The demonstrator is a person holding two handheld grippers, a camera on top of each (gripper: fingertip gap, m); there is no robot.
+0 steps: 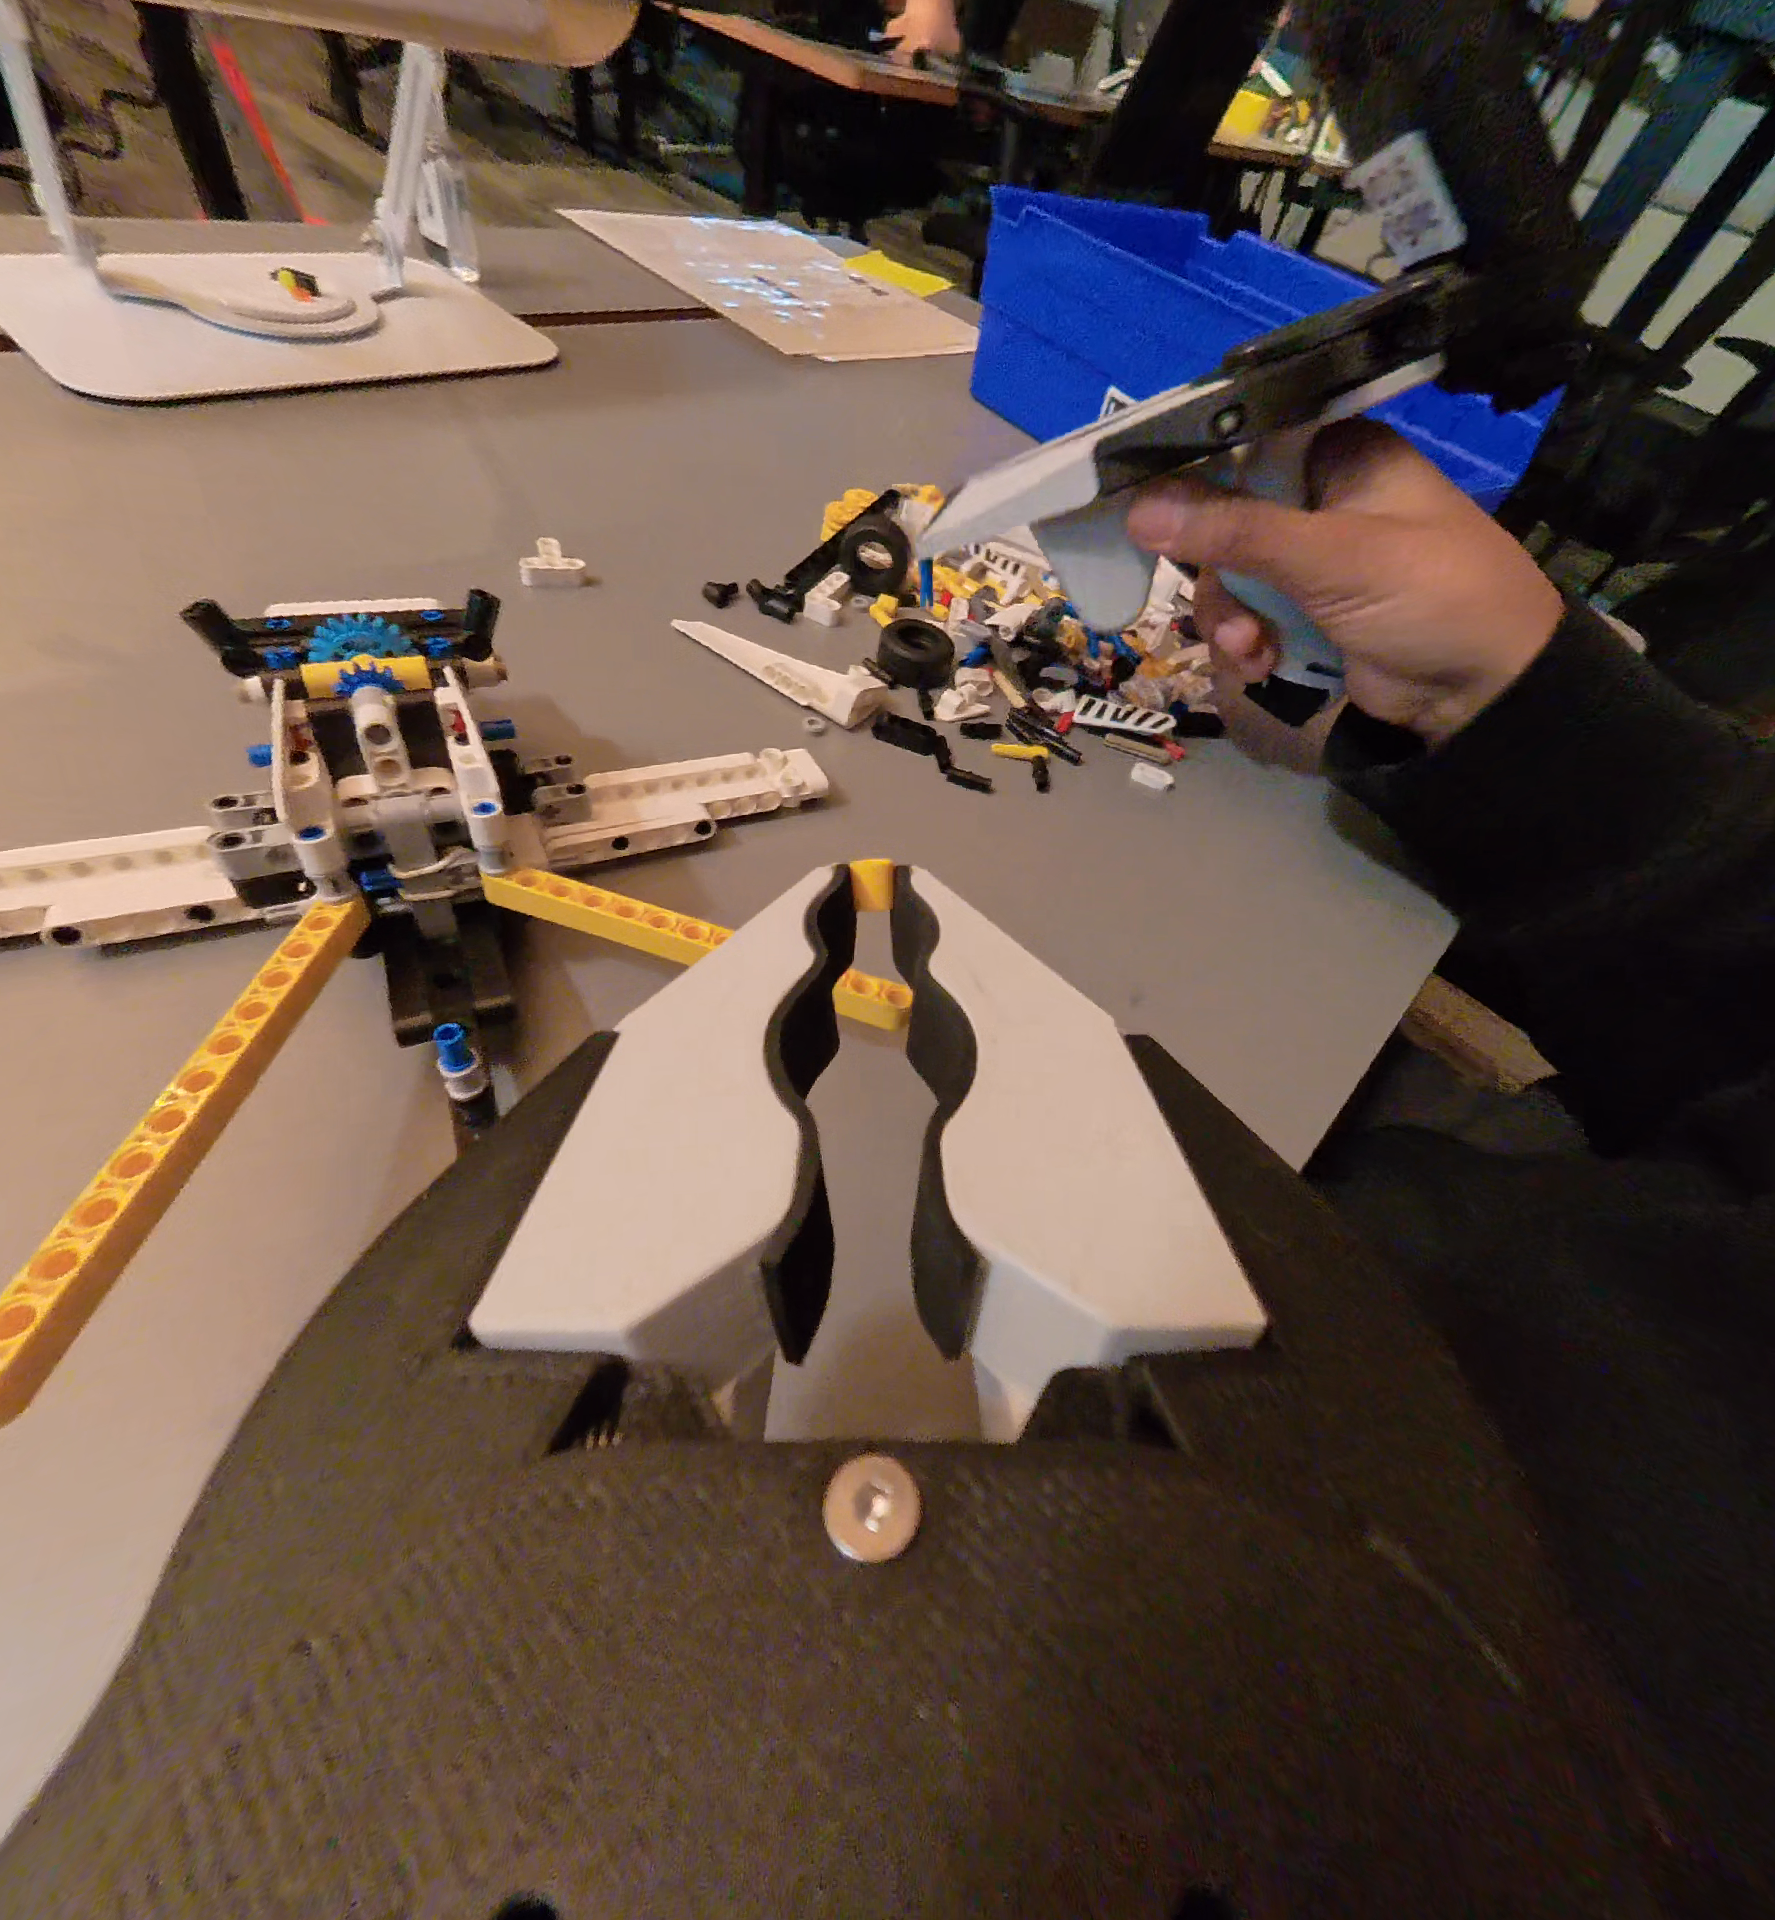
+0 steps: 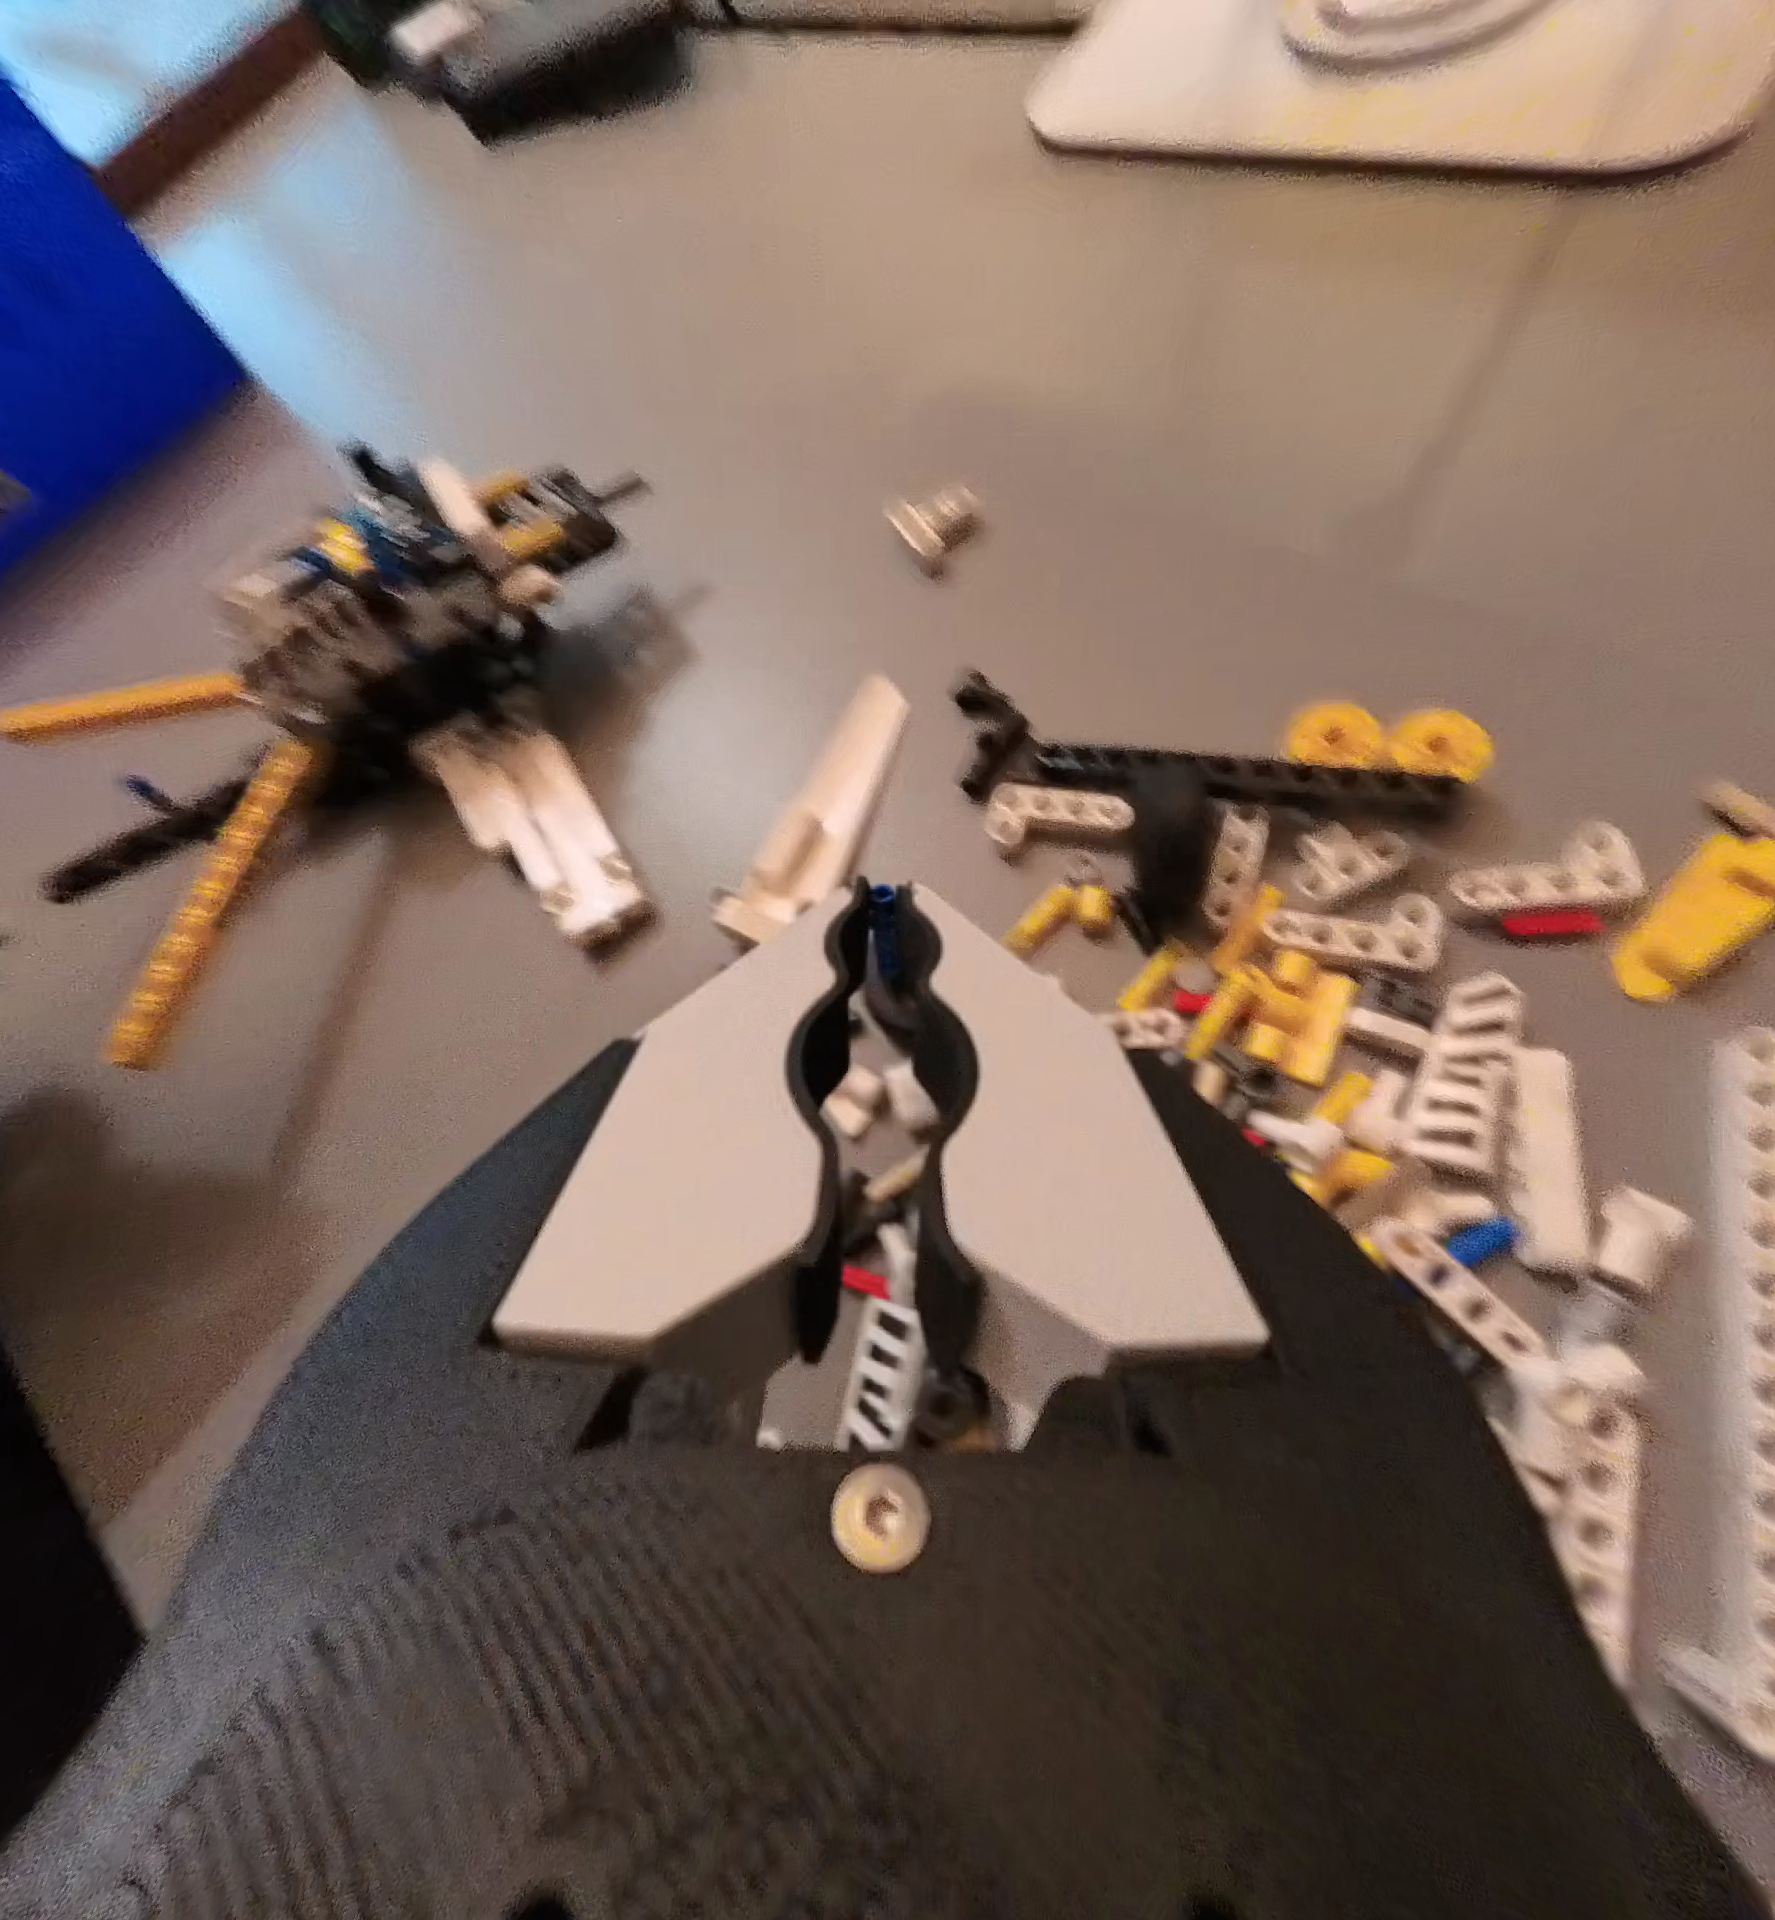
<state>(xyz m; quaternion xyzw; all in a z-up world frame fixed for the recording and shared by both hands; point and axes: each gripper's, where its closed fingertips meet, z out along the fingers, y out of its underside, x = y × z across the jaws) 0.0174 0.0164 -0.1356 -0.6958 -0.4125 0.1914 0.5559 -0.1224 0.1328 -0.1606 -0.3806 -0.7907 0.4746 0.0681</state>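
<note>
On the left of the grey table (image 1: 1070, 935) stands a half-built model (image 1: 384, 769) of white, black and blue parts, with a blue gear on top. Two long yellow beams come out of it: one beam (image 1: 135, 1153) runs toward the near-left edge, the other beam (image 1: 602, 914) runs to the right and passes under the left gripper (image 1: 870, 883). This gripper is closed to a narrow gap, and its black pads press on a small yellow piece (image 1: 870, 885) at the very tips. I cannot tell if this piece belongs to the beam below.

Further right lies a white wedge (image 1: 789, 675), and then a pile (image 1: 1028, 644) of loose parts with black tyres, yellow pins and white plates. Above the pile a hand (image 1: 1361, 592) holds the right gripper (image 2: 885, 914). Its fingers are almost together and they pinch a thin blue pin (image 2: 885, 930), which stands upright between the tips, over the edge of the pile. The right wrist view is blurred.

Behind the pile stands a blue bin (image 1: 1153, 301). At the far left is a white stand (image 1: 239, 312), and a paper sheet (image 1: 758, 281) lies beside it.
</note>
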